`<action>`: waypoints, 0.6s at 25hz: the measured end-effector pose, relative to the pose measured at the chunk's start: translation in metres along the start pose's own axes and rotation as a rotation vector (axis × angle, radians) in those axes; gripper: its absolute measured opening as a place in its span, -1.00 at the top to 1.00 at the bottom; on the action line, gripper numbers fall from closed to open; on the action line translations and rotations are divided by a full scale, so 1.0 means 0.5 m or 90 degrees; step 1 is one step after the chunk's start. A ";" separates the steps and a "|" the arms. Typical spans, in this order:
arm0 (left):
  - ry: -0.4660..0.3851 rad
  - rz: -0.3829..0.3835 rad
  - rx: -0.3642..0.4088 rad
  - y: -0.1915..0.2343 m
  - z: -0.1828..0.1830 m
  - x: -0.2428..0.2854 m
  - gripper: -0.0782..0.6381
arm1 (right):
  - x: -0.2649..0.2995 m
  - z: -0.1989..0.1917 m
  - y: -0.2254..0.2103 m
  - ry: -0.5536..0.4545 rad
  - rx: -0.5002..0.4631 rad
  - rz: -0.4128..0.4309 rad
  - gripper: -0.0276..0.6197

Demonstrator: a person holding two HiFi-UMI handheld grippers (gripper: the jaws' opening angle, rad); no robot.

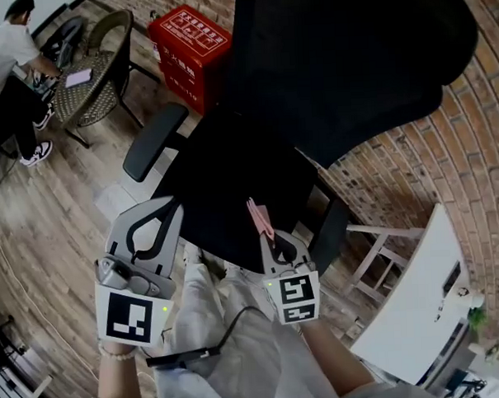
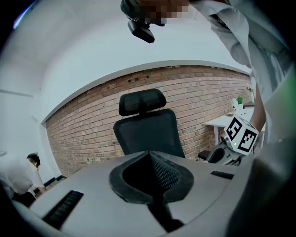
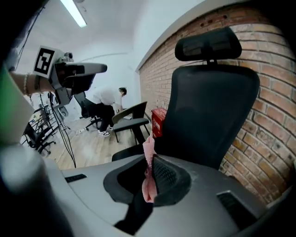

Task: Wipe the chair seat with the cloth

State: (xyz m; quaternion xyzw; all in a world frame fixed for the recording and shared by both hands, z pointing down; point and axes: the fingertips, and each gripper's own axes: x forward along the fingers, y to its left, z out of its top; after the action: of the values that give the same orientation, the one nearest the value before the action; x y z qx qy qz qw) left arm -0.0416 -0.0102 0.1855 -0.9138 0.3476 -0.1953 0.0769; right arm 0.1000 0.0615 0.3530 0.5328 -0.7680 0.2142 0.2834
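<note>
On my left, the left claw [image 1: 164, 218] was raised and angled forward. Its jaws were pressed together with nothing between them. The left hand [image 1: 116, 356] gripped it from below, a bead bracelet [image 1: 117, 353] on the wrist and the forearm running back toward the person's body. Just ahead of that claw's tips lay the near edge of the black chair seat [image 1: 224, 183], with the left armrest [image 1: 152, 140] beyond and a little to the outside. Farther out from that claw stood a red box [image 1: 189, 44] on the wood floor [image 1: 60, 210]. Well past it, a person [image 1: 0, 56] was bent over another chair.

Moving across, the chair's backrest [image 3: 212, 106] rose straight ahead of both claws, in front of a brick wall [image 1: 471, 160].

The right claw [image 1: 274, 241] was lower and nearer the person than the left one, and was also aimed at the seat. It was clamped on the pink cloth [image 3: 148, 173], which stood up in a thin folded strip between the jaws and poked out past their tips. In the head view the cloth sat over the seat's front edge, but I could not tell whether it touched the fabric. The right forearm [image 1: 327, 360] came in from below, roughly in line with the claw. Off to that claw's right, well apart, was a white counter [image 1: 411, 302].
</note>
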 end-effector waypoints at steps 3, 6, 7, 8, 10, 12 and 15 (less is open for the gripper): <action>-0.009 0.010 0.024 0.007 0.062 -0.025 0.73 | -0.053 0.085 -0.009 -0.050 -0.005 0.006 0.74; -0.026 0.020 0.034 0.018 0.118 -0.054 0.73 | -0.102 0.164 -0.005 -0.097 -0.013 0.014 0.74; -0.031 0.022 0.040 0.022 0.135 -0.061 0.73 | -0.116 0.189 -0.005 -0.112 -0.017 0.014 0.74; -0.036 0.024 0.048 0.026 0.150 -0.068 0.73 | -0.129 0.213 -0.005 -0.127 -0.019 0.013 0.74; -0.043 0.029 0.059 0.032 0.174 -0.078 0.73 | -0.156 0.256 -0.008 -0.157 -0.021 0.009 0.74; -0.044 0.032 0.066 0.036 0.190 -0.087 0.73 | -0.181 0.293 -0.012 -0.185 -0.025 0.006 0.74; -0.050 0.042 0.071 0.042 0.215 -0.101 0.73 | -0.211 0.343 -0.010 -0.224 -0.041 0.013 0.74</action>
State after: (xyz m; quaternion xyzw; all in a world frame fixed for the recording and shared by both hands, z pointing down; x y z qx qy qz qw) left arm -0.0447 0.0085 0.0664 -0.9030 0.3632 -0.1756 0.1477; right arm 0.0979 0.0253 0.1548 0.5452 -0.8175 0.0959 0.1592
